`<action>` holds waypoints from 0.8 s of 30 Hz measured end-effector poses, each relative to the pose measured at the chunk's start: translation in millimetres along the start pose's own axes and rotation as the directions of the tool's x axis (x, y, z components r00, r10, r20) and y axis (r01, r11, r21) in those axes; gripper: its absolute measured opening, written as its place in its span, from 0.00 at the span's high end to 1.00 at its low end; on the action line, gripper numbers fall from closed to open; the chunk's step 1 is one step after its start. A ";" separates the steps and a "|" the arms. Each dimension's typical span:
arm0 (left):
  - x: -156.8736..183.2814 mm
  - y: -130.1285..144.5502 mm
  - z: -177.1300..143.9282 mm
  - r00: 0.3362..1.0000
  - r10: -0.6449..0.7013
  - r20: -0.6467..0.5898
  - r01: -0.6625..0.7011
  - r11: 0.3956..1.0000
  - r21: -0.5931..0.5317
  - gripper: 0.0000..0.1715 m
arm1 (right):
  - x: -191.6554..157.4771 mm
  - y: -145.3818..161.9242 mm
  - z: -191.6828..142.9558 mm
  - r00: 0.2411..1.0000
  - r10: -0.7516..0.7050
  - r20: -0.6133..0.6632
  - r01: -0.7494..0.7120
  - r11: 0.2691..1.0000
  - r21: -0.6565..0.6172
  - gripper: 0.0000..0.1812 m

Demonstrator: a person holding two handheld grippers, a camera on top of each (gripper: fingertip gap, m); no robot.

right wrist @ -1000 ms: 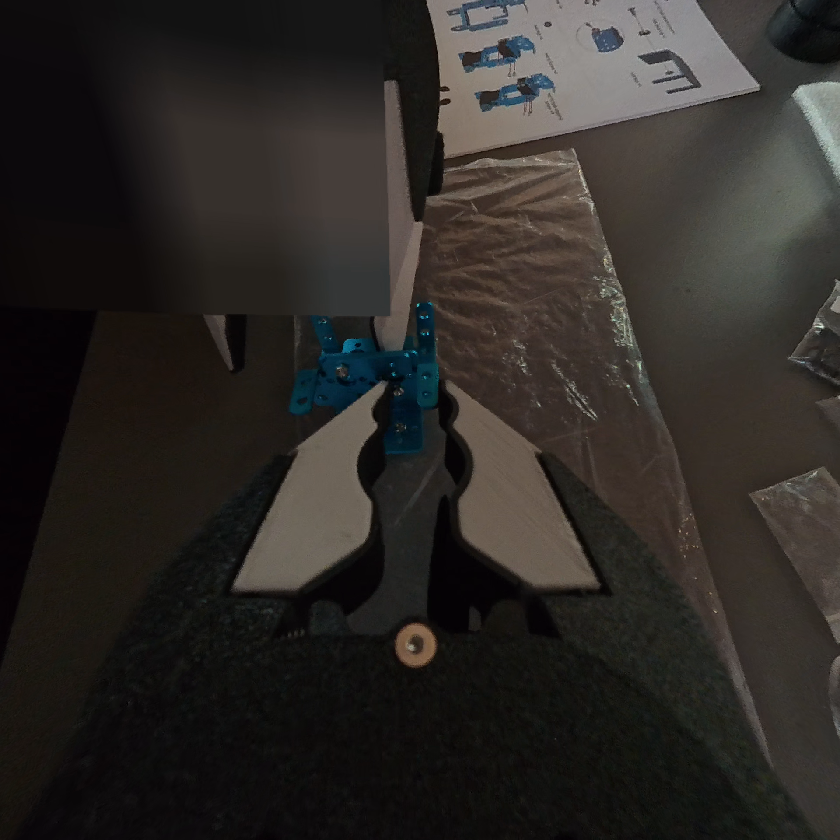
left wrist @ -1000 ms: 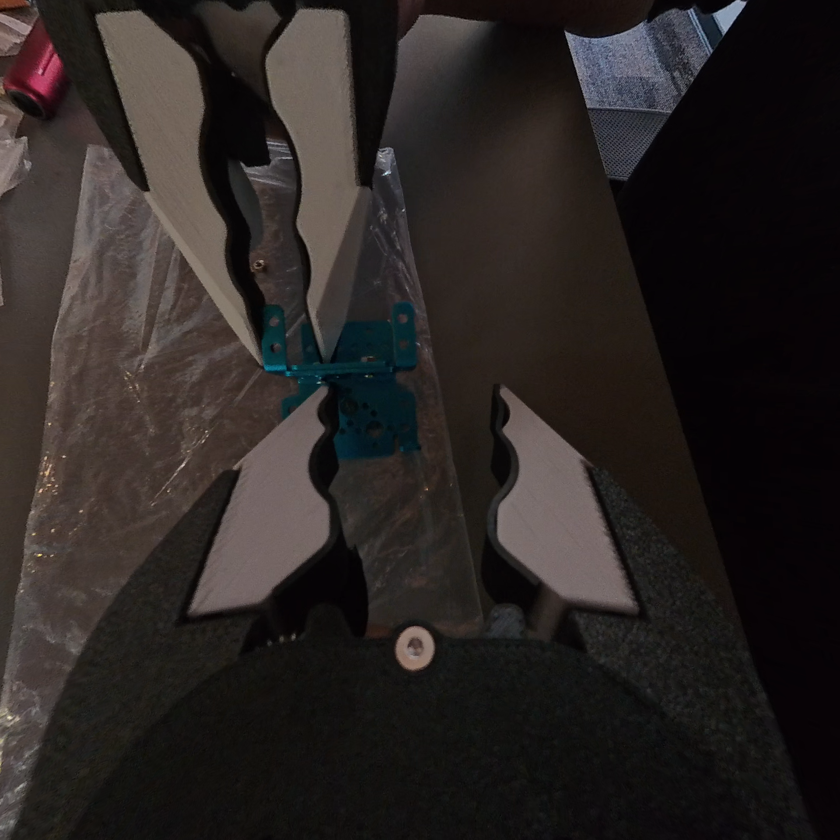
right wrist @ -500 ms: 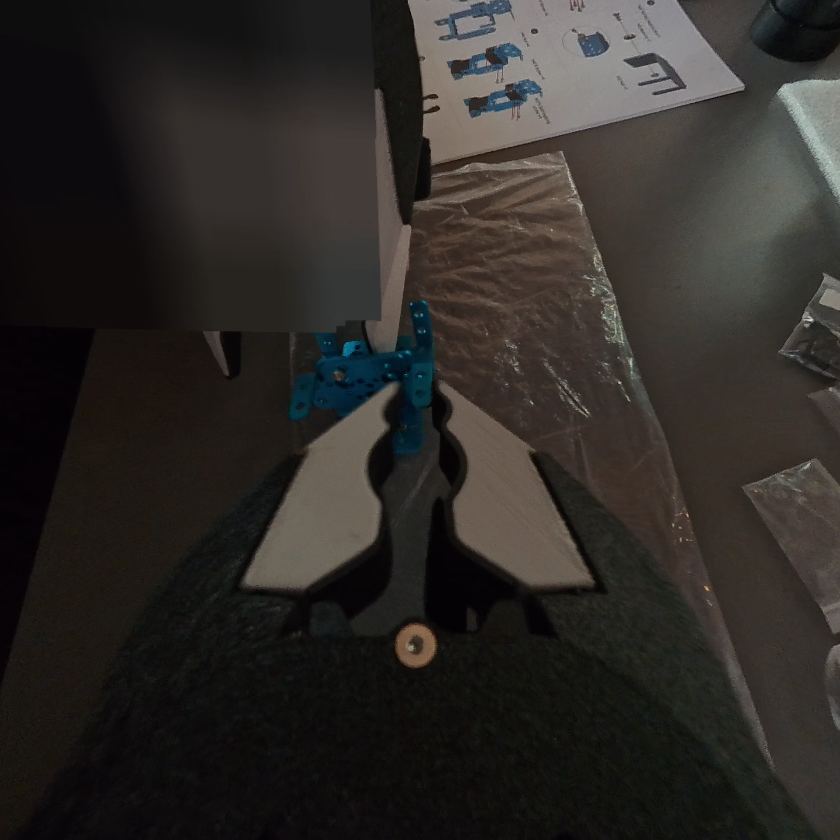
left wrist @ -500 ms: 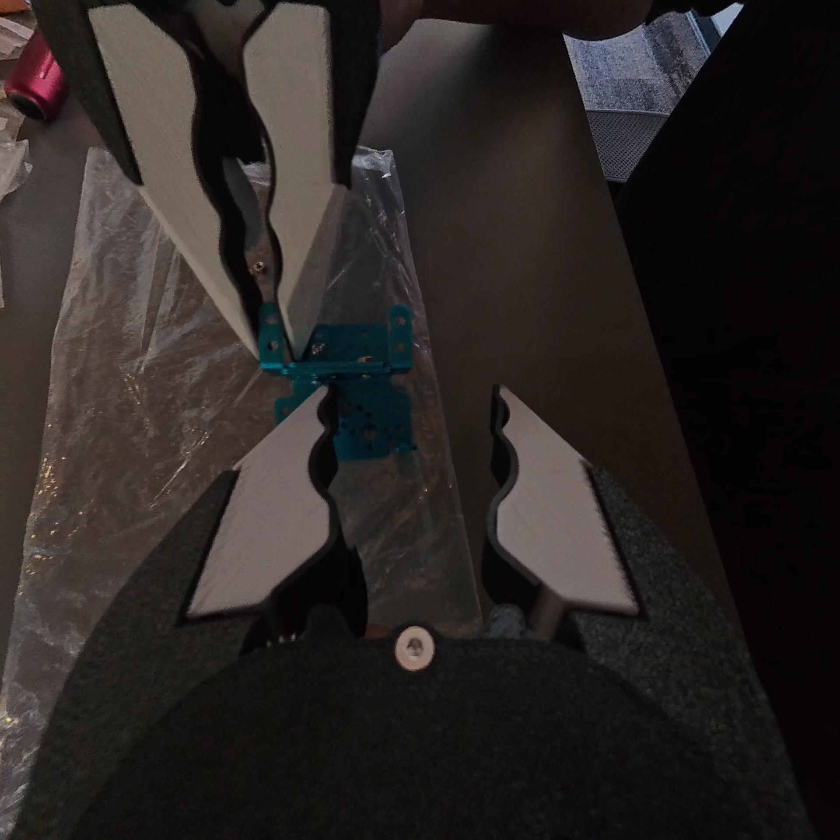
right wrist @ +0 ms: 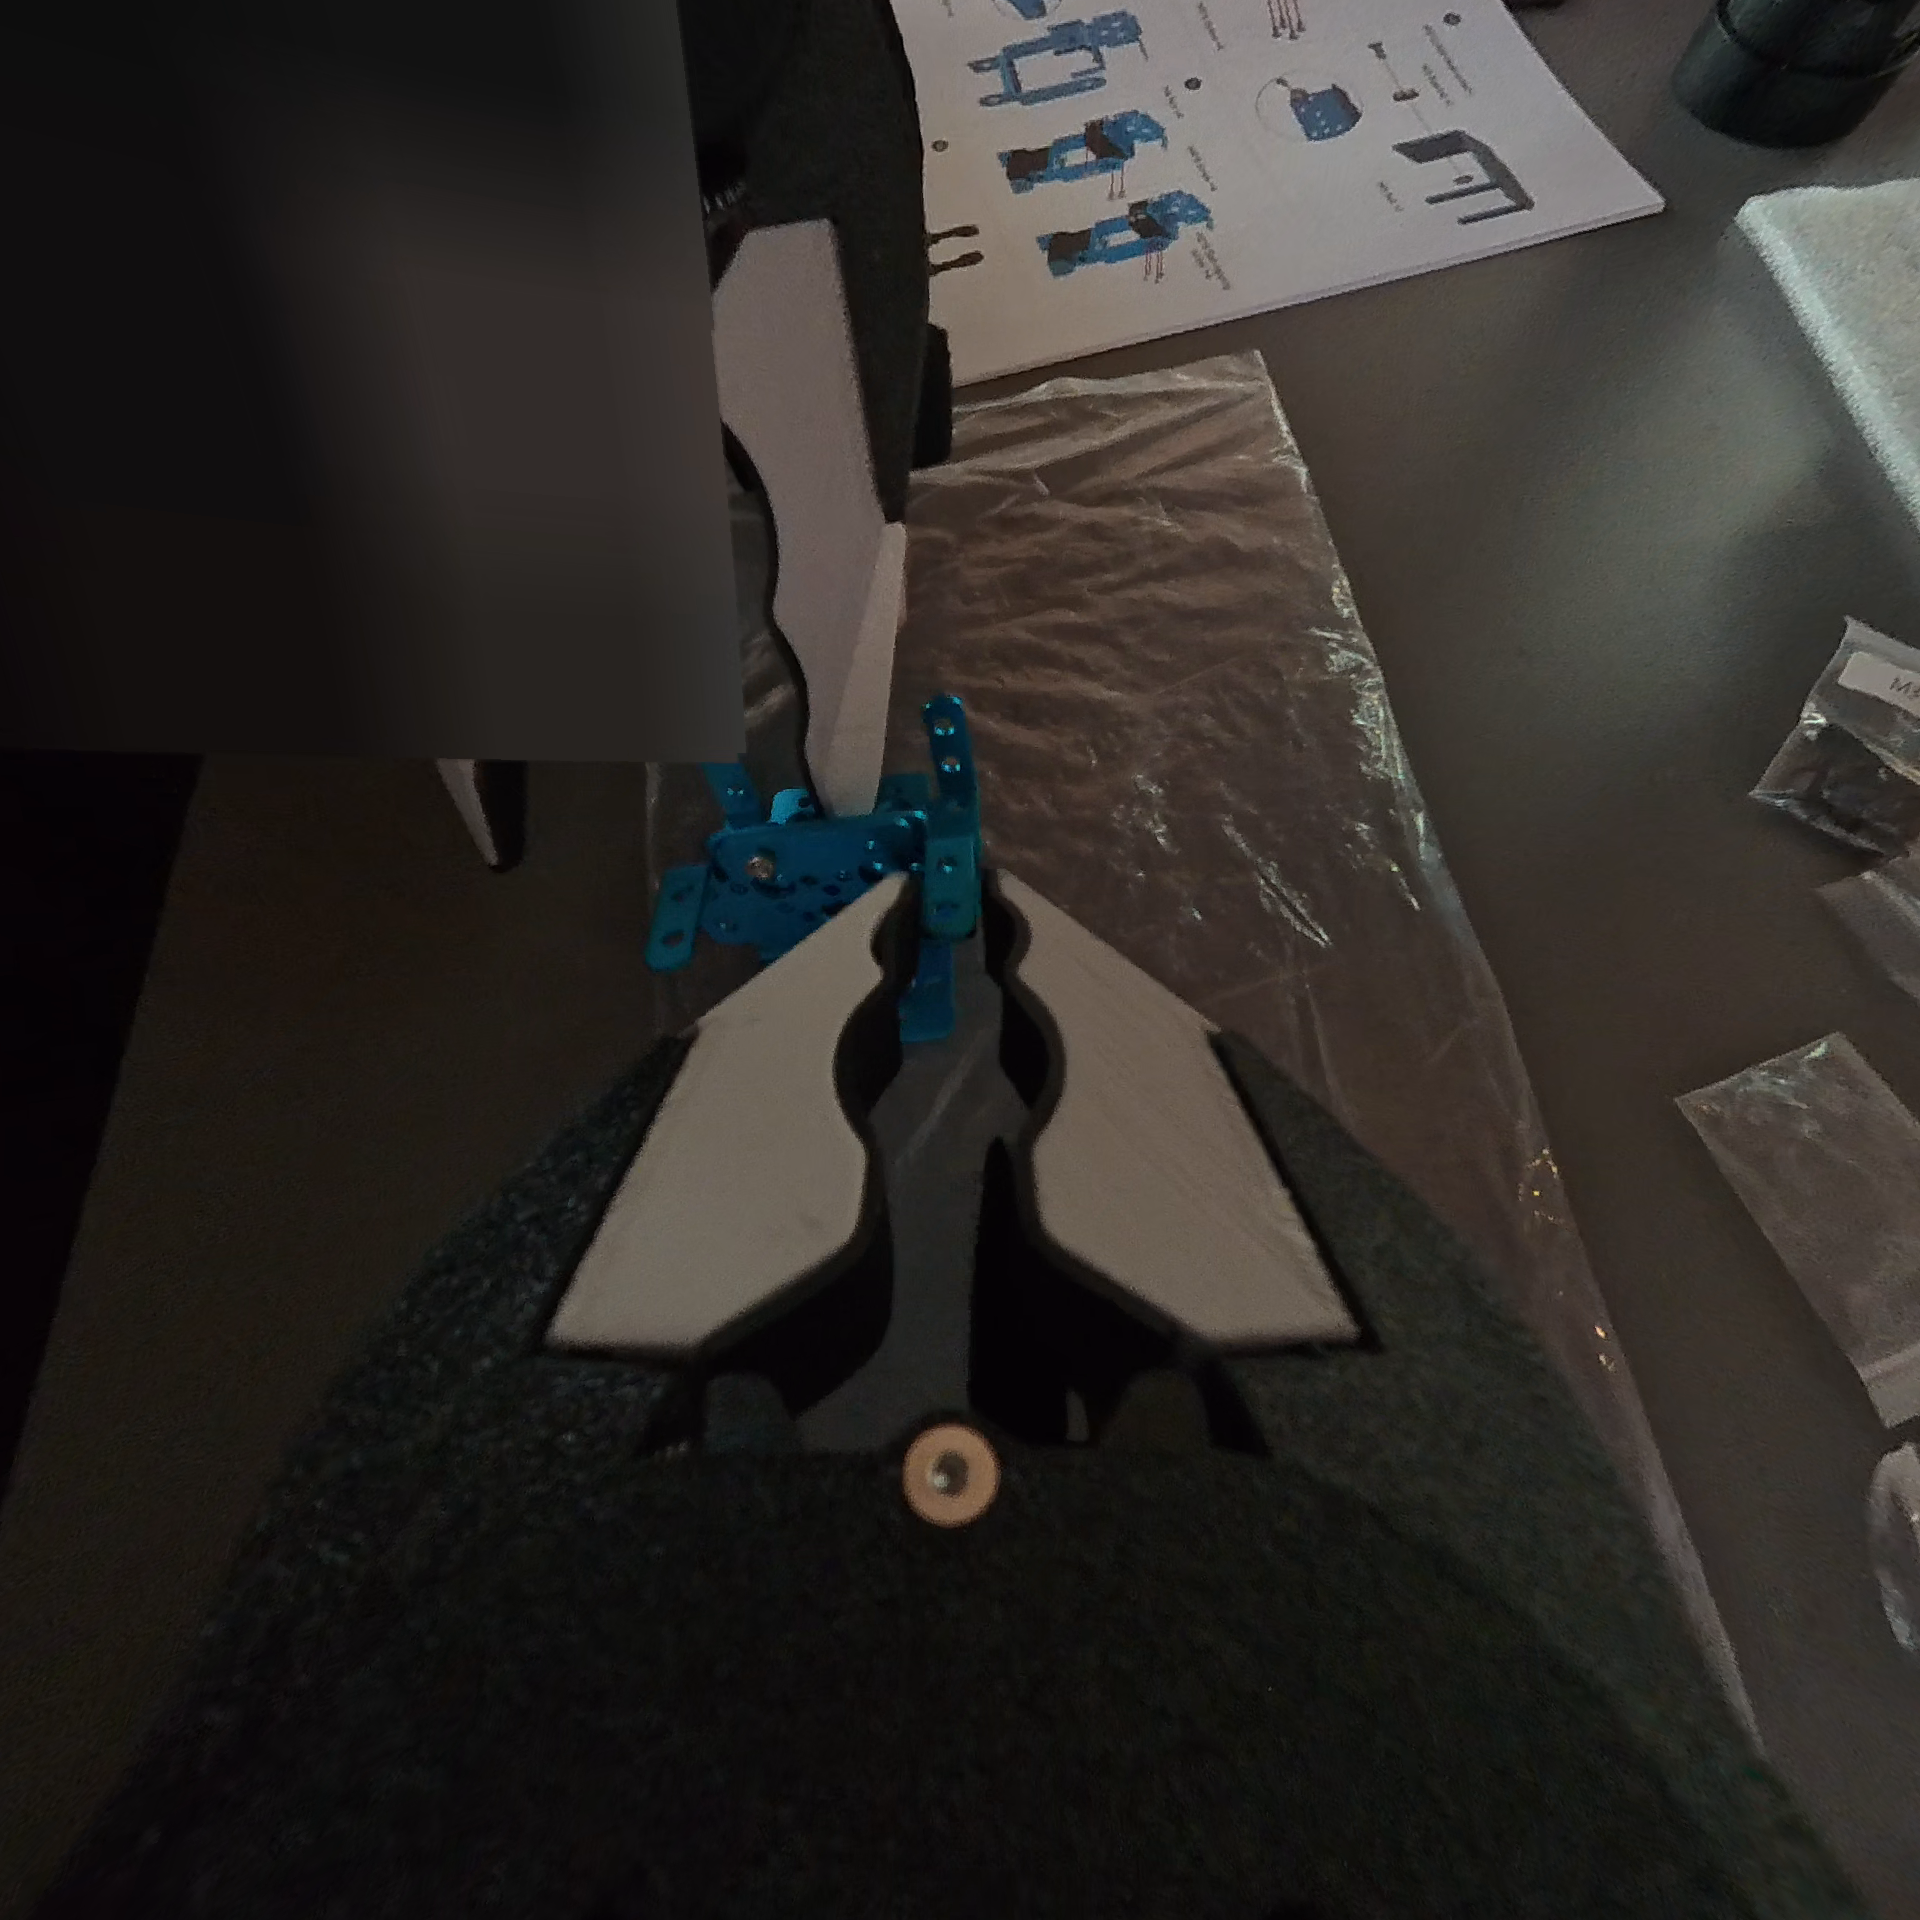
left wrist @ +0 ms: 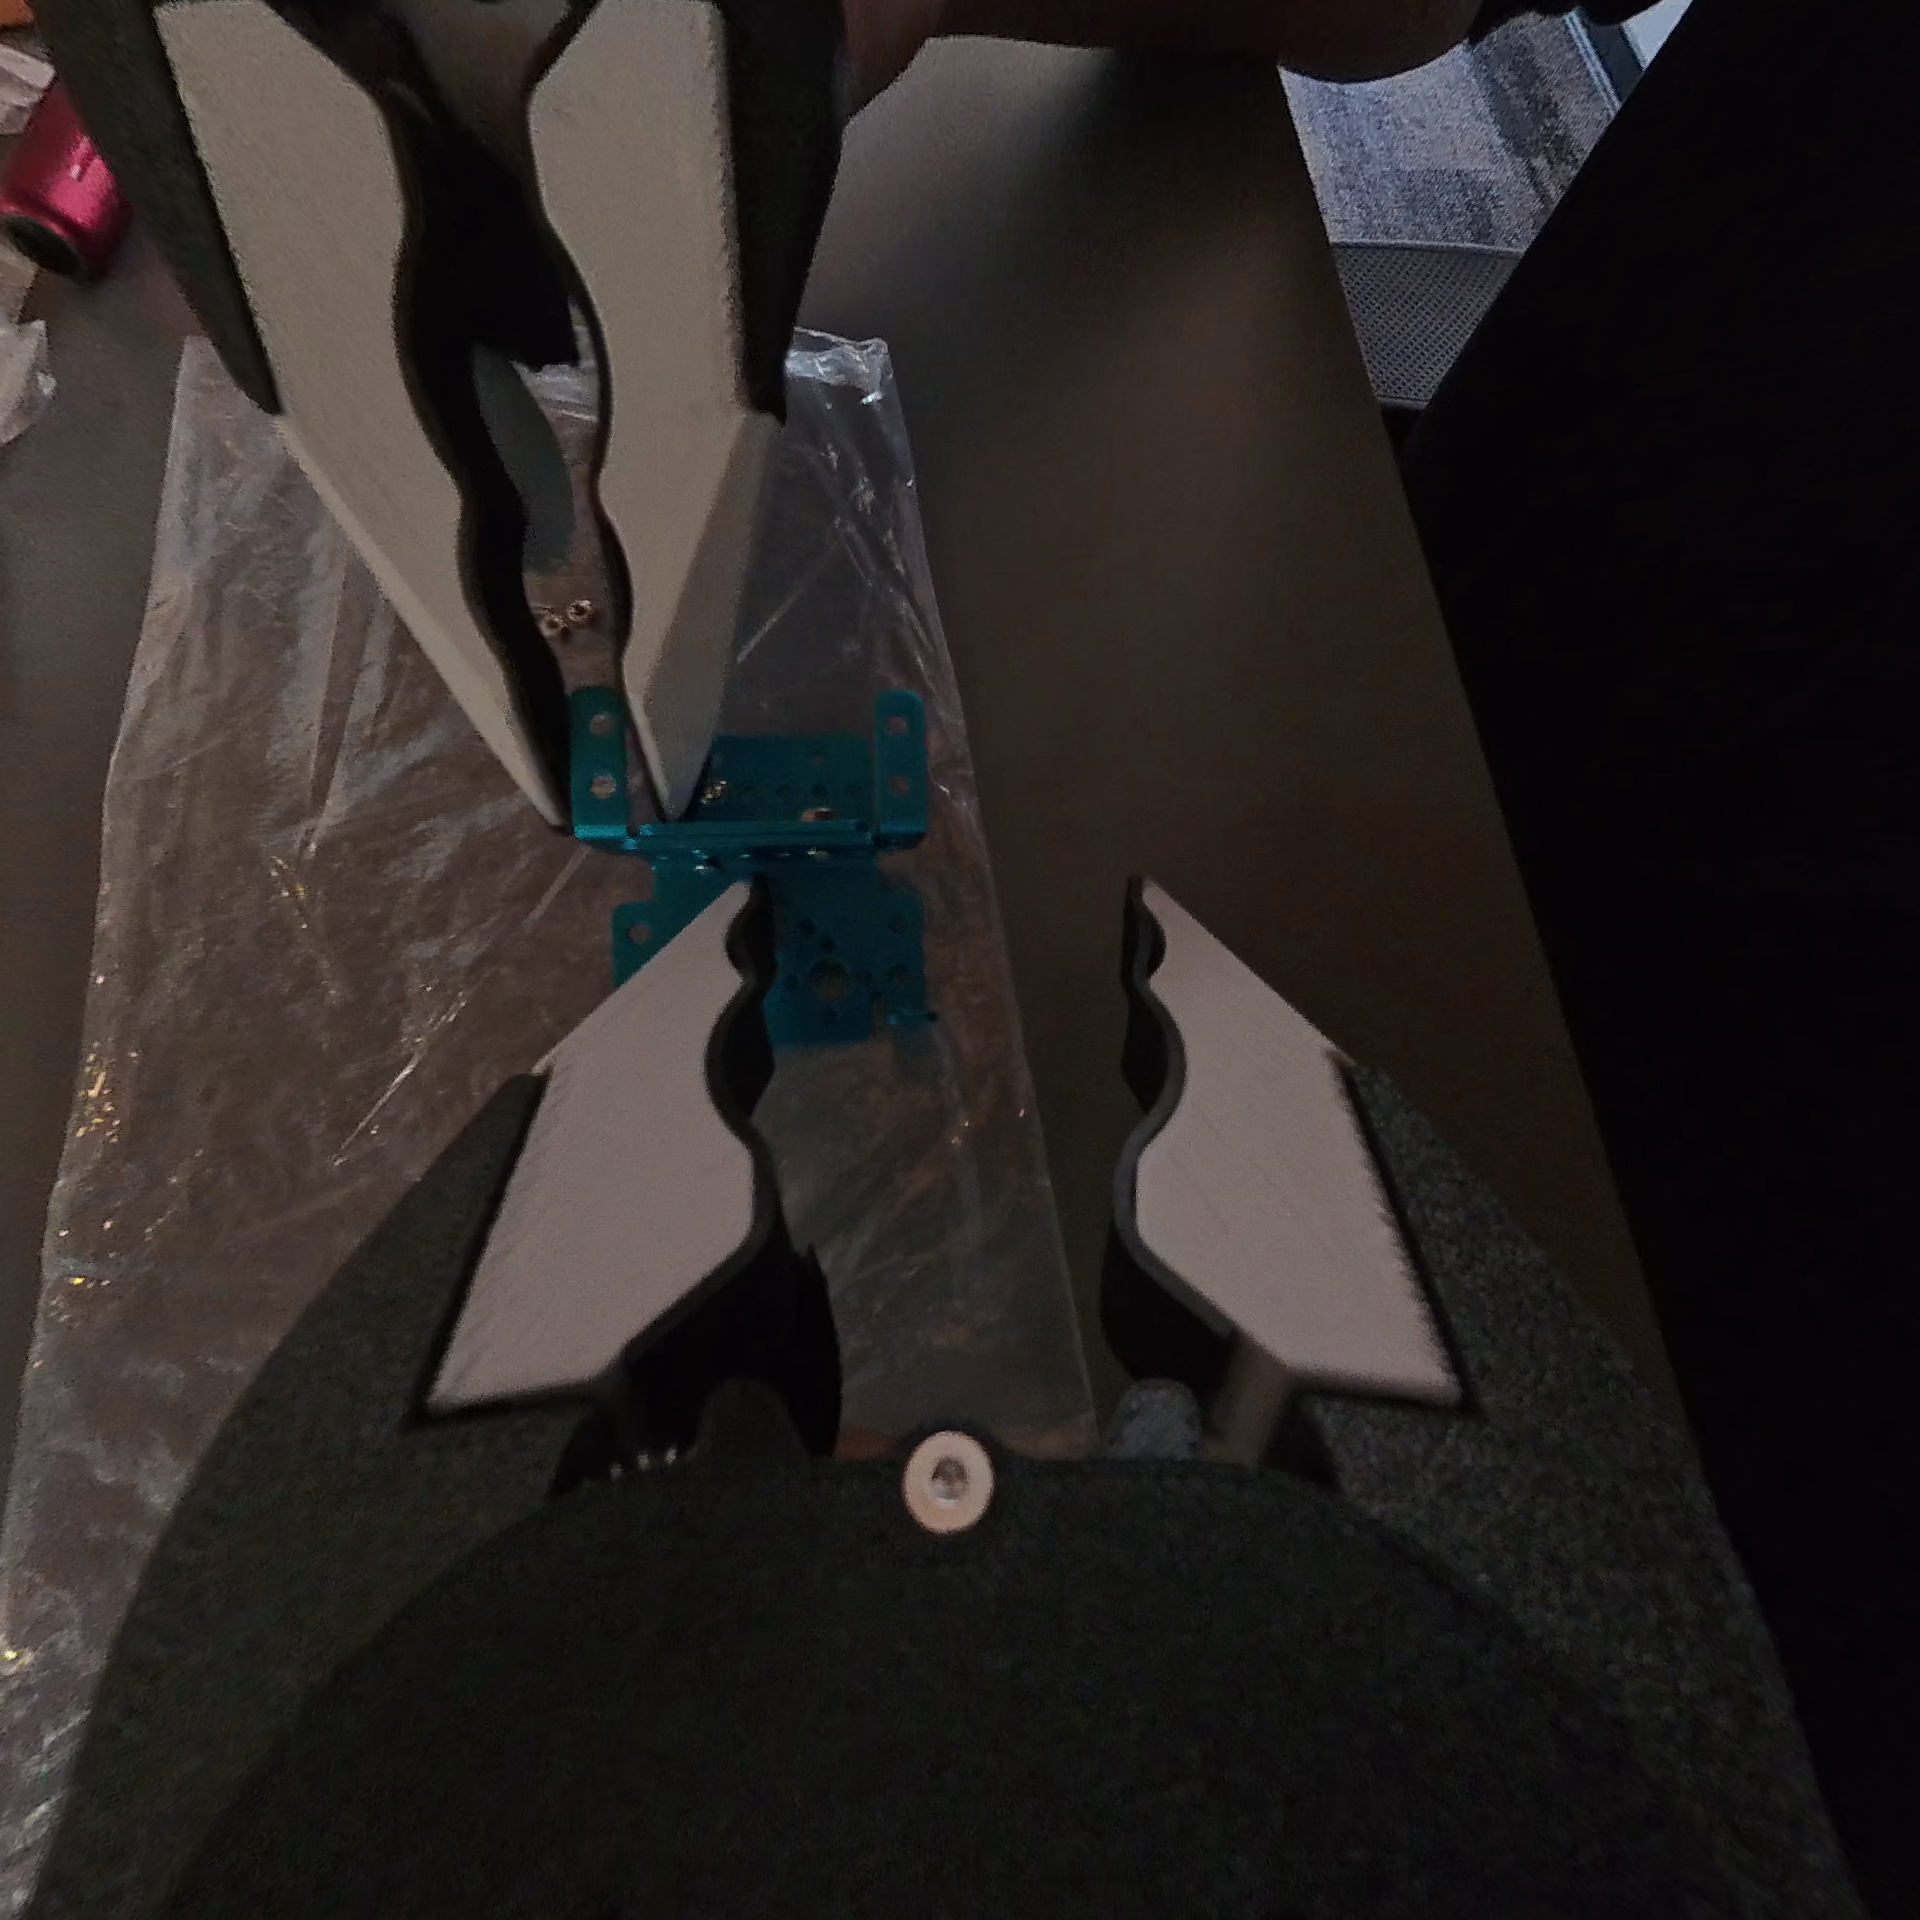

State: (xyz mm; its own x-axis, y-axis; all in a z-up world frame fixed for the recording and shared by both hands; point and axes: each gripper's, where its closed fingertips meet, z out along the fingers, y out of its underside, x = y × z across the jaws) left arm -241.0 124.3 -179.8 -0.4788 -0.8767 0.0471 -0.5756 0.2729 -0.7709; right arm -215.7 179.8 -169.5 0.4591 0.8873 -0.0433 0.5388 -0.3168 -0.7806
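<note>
A blue metal bracket assembly (left wrist: 821,935) with two upright perforated arms lies on a clear plastic bag (left wrist: 312,935). My right gripper (right wrist: 948,883) is shut on one upright arm of the assembly (right wrist: 951,862). In the left wrist view it comes down from the top (left wrist: 613,821) with its tips either side of the left arm. My left gripper (left wrist: 943,888) is open wide around the assembly, and its left fingertip (left wrist: 727,935) overlaps the flat blue plate. One of its fingers (right wrist: 852,623) shows behind the assembly in the right wrist view.
Two small screws (left wrist: 566,613) lie on the bag behind the bracket. A printed sheet with diagrams (right wrist: 1247,135) lies beyond the bag. Small bags of parts (right wrist: 1849,748) lie to the right. A pink cylinder (left wrist: 62,197) lies far left. The table edge (left wrist: 1455,831) runs close on the right.
My right gripper has narrowed its jaws onto the upright arm of the blue bracket, and the bracket has shifted slightly. My left gripper has stayed open in place.
</note>
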 end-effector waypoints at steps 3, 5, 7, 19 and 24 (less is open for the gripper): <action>-3.8 1.5 -4.6 0.999 0.023 0.022 -0.022 1.000 -0.013 0.60 | -1.4 -0.1 -0.3 1.000 0.014 0.016 -0.014 1.000 -0.001 0.89; -7.8 -3.5 -13.8 0.999 0.032 0.035 -0.033 0.999 0.011 0.60 | -1.2 -0.7 -0.2 1.000 0.015 0.016 -0.015 1.000 0.004 0.89; -13.9 -10.3 -23.0 0.998 0.029 0.047 -0.031 0.998 0.048 0.60 | -1.5 0.1 1.1 1.000 0.010 0.014 -0.010 1.000 -0.004 0.89; -38.2 -12.7 5.4 0.957 0.152 0.247 -0.142 0.988 -0.057 0.56 | -1.4 1.1 -2.7 0.998 0.047 0.028 -0.047 0.999 0.003 0.86; -41.4 -11.6 7.3 0.946 0.162 0.280 -0.148 0.987 -0.068 0.63 | -2.9 4.5 -0.8 0.999 0.043 0.024 -0.043 0.999 -0.015 0.88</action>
State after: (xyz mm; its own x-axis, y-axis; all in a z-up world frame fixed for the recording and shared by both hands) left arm -209.6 154.4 -177.4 -0.3604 -0.8964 -0.2579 -0.5418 0.4262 -0.7244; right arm -214.1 175.6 -172.3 0.4645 0.8808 -0.0921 0.5289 -0.3594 -0.7688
